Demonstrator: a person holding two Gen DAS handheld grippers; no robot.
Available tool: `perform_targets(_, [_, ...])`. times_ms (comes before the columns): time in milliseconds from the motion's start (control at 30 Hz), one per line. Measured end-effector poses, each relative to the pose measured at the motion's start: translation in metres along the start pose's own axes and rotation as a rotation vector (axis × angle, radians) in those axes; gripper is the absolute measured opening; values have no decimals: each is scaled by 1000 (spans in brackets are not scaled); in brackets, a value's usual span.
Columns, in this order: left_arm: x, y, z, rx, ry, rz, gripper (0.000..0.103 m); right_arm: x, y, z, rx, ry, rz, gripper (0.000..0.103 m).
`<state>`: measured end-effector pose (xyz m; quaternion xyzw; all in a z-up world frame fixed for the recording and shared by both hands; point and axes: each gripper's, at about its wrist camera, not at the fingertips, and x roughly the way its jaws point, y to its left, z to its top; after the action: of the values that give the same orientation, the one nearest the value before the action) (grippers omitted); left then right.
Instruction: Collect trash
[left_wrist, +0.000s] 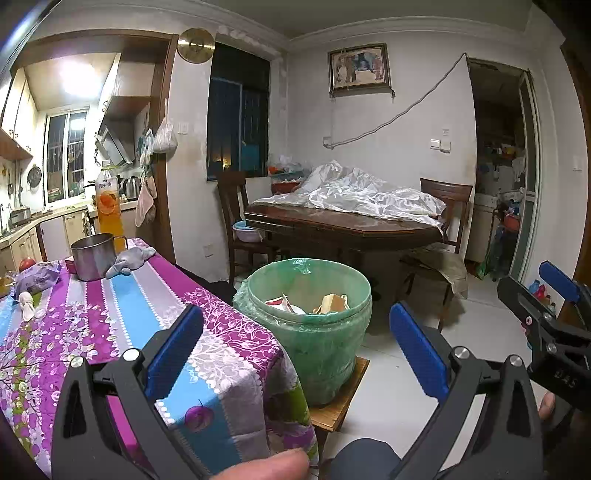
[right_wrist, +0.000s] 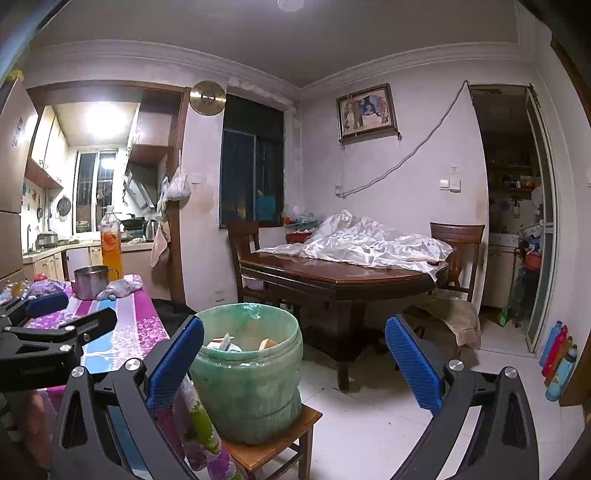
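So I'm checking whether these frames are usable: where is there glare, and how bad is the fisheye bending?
Left wrist view: the kitchen ceiling light blows out to white, and the door frame bows. Right wrist view: the same light glares, the ceiling moulding curves, and the corners are dark.

Green-lined trash bin (left_wrist: 314, 332), upright on wooden stool (left_wrist: 340, 402), holding scraps (left_wrist: 332, 302).

My blue pads (left_wrist: 177, 354) flank a green bin (left_wrist: 306, 325); beside the bin, a purple, blue and grey floral striped tablecloth (left_wrist: 122, 306).
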<state>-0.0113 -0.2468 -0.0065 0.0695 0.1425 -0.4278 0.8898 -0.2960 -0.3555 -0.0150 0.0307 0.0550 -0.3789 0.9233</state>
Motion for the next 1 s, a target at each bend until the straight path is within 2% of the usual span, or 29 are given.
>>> perform_targets(200, [-5,-2,1,-1,-22,14,97,-8,-1,5,9,-33,1,98])
perform_targets(433, [-8,-7,3,20,-58,18,97,-9,-1,5,10,-26,12,98])
perform_targets(767, [-5,-3,3,1,-44,13,97,-2,4,5,6,-9,20,98])
perform_targets(1000, [5,-3,2,-6,-3,15,97,5,4,5,8,-5,21,98])
